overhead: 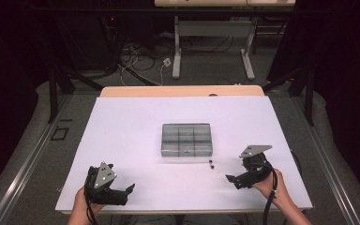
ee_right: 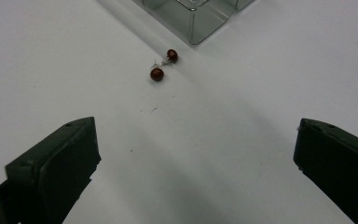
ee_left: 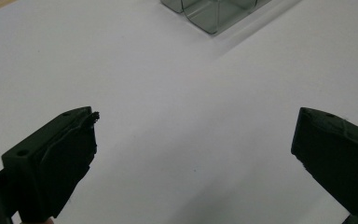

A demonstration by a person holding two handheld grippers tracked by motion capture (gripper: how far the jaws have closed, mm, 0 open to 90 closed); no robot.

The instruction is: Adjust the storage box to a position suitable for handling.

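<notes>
A clear grey plastic box [overhead: 186, 139] with several compartments sits in the middle of the white table; one corner of the box [ee_right: 193, 18] shows in the right gripper view and an edge of the box [ee_left: 214, 14] in the left gripper view. Two small dark red beads [ee_right: 164, 64] on short pins lie just in front of the box's near right corner, seen as dark specks [overhead: 211, 164] from above. My right gripper [overhead: 234, 180] stands open to the right of the beads, jaws wide with nothing between them. Near the front left edge, my left gripper [overhead: 124, 193] is open and empty too.
The white table top [overhead: 136, 122] has bare room all around the box. Behind it stand a wooden edge [overhead: 183, 90], a table frame [overhead: 213, 47] and loose cables [overhead: 140, 58] on the floor. Dark curtains [overhead: 342, 93] hang at both sides.
</notes>
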